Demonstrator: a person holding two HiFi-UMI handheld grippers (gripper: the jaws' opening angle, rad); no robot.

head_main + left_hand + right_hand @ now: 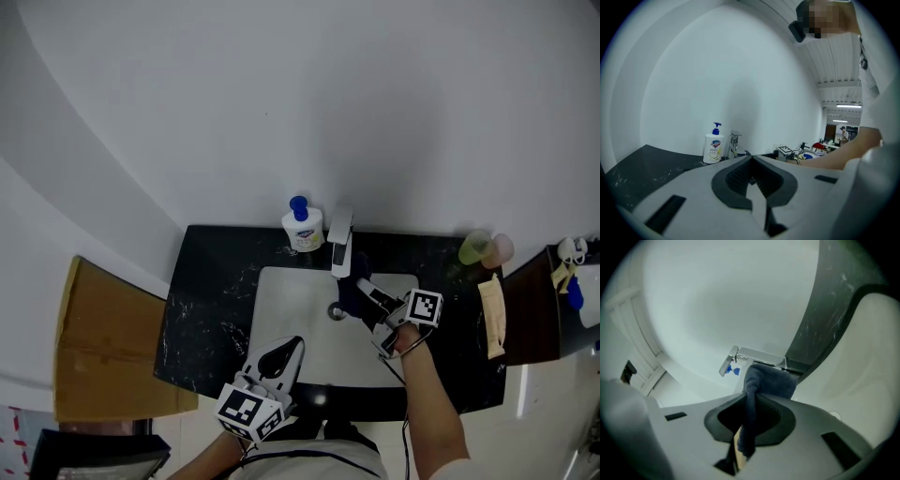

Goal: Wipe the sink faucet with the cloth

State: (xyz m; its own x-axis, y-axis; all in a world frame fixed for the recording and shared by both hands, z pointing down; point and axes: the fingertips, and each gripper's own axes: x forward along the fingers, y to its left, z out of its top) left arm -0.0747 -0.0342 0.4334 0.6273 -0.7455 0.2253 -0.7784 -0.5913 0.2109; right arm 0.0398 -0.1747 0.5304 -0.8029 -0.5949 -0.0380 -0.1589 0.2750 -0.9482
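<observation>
Cloth, pinched in the right tool, seems pressed to the faucet at the worktop's back edge for wiping; left tool, pressed together, idles.

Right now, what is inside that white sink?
The drain shows in the sink, and the right claw holds a dark cloth above it by the faucet. The basin under them is hidden.

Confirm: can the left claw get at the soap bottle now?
Probably yes. The left claw, shut and empty, hangs over the sink with only basin between it and the soap bottle. The right claw, holding the cloth at the faucet, is right of that path.
</observation>
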